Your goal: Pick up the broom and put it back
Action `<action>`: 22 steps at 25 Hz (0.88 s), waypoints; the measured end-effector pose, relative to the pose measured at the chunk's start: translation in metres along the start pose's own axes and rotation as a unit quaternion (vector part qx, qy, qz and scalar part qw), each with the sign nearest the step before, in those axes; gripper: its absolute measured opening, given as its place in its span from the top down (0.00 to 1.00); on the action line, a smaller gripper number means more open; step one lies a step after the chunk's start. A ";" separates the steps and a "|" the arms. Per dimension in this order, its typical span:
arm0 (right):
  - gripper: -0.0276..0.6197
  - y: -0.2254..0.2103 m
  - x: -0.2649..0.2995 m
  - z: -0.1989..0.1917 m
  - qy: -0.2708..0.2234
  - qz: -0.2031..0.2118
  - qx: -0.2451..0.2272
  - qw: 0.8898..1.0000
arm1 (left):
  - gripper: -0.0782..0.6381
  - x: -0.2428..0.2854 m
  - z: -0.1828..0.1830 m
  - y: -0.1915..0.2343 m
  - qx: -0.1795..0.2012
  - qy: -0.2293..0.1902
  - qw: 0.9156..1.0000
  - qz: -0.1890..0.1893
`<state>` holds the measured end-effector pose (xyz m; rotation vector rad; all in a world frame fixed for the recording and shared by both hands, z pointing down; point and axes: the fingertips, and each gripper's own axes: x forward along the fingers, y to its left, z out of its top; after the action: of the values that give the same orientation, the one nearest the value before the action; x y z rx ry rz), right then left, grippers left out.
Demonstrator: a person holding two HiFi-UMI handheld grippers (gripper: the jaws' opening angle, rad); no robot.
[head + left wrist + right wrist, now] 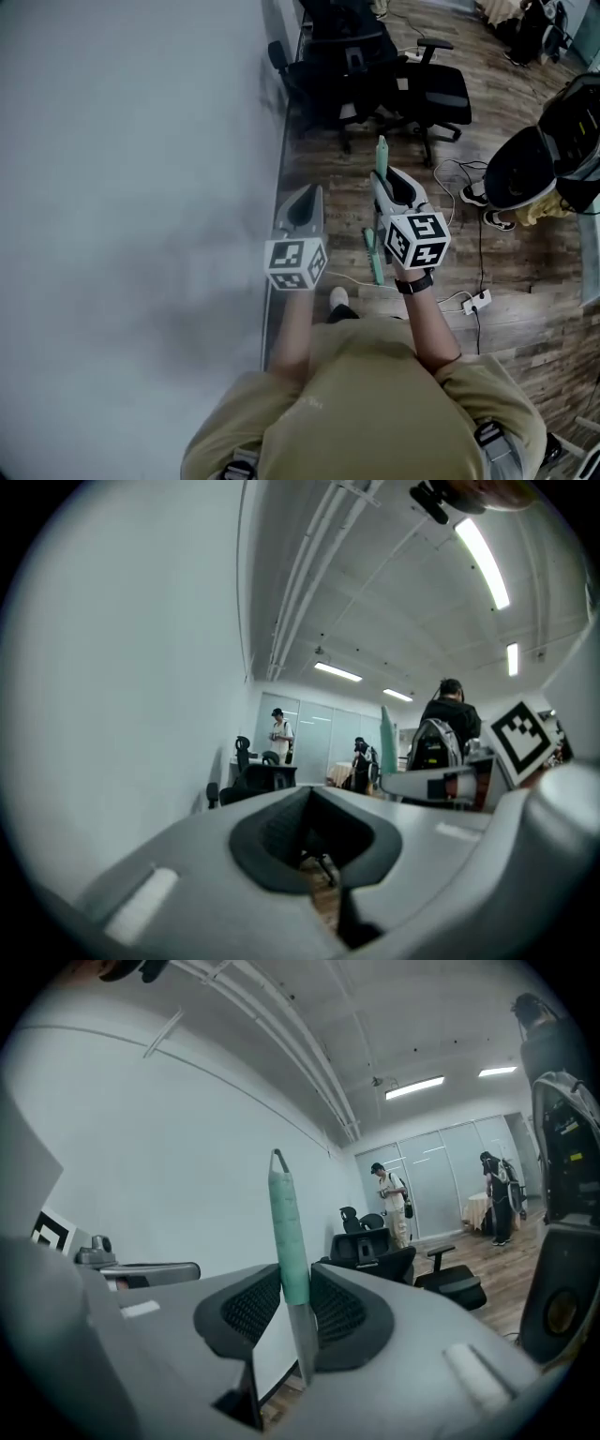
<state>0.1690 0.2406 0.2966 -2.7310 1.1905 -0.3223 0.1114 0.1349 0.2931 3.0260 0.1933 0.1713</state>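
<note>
Mint-green-gripped broom with a grey metal shaft is standing nearly upright in the right gripper, whose ribbed black pads are pinching it from both sides just where the green sleeve is giving way to bare shaft. In the head view the handle is poking out past the right gripper toward the black office chairs, while its lower length is dropping toward the wood-plank floor; the brush end is lying out of sight. The left gripper is riding just beside it on the wall side, its jaws pressed together on nothing, so the right hand alone is bearing the load. The long axis is the point to watch: any lowering is likely to be a matter of keeping the shaft upright and leaning it into the plain white wall, which is running close along the floor's left edge. Open floor is lying to the right, though a white power strip with trailing cables is sitting there and the chairs are blocking the way ahead.
</note>
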 end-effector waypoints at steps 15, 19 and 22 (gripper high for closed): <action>0.81 -0.038 0.095 -0.005 0.019 -0.048 -0.028 0.998 | 0.89 0.110 -0.017 0.085 -0.062 0.003 0.998 -0.024; 0.80 -0.063 0.140 -0.005 0.024 -0.011 -0.029 0.999 | 0.89 0.160 -0.027 0.101 -0.073 0.001 0.997 0.001; 0.81 -0.076 0.176 0.012 0.017 0.037 -0.035 0.999 | 0.89 0.191 -0.022 0.117 -0.077 -0.008 0.996 0.040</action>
<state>0.3424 0.1634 0.3256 -2.7423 1.3332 -0.3256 0.3112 0.0472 0.3475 2.8817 0.0558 0.1613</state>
